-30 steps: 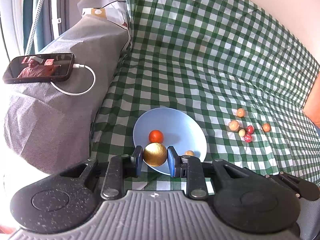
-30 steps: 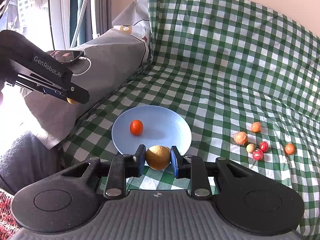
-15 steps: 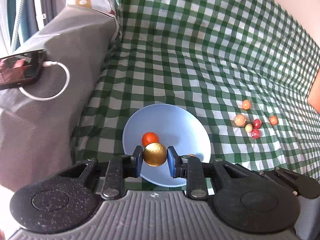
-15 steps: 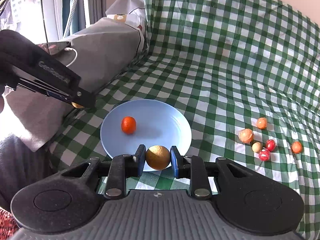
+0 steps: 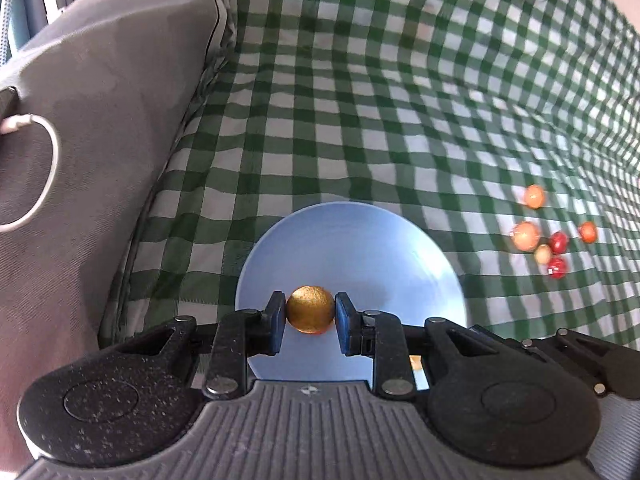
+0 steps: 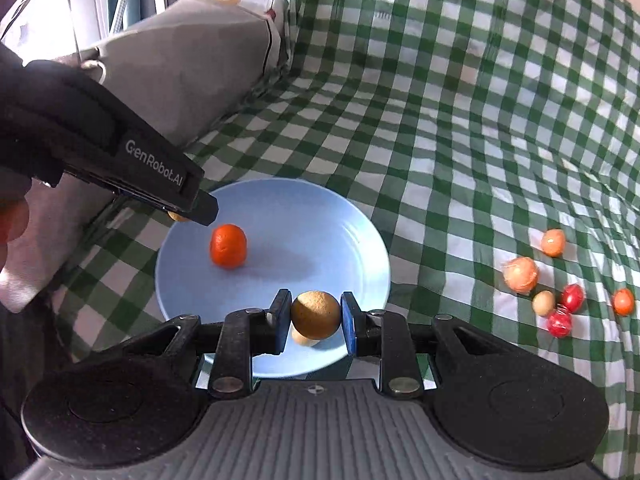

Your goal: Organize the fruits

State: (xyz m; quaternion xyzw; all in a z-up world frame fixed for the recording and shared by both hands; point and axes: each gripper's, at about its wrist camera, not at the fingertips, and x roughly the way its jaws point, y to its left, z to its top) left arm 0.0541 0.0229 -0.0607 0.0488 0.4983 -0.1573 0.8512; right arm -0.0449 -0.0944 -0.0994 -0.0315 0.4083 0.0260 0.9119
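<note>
1. Left gripper clenched on a round golden-brown fruit, both blue pads pressed against its sides; held above the near part of a pale blue round plate.
2. Right gripper likewise clamped on a round tan, rough-skinned fruit, over the near rim of the same plate.
3. Just under the right-hand fruit, a small pale rounded shape on the plate; cannot tell what it is.
4. Ahead and to the left of the right gripper, a bright orange tangerine-like fruit resting on the plate surface.
5. In the right wrist view, black body of the left gripper reaching in from the left over the far left rim of the plate, printed "GenRobot.AI".
6. Under everything, a green-and-white checked cloth, wrinkled, rising at the back.
7. Well off to the right of both grippers, on the cloth, a loose cluster of small fruits: orange, peach-coloured, beige and red ones, some touching.
8. To the left, a grey fabric-covered cushion beside the cloth, with a white charging cable looped on top.
</note>
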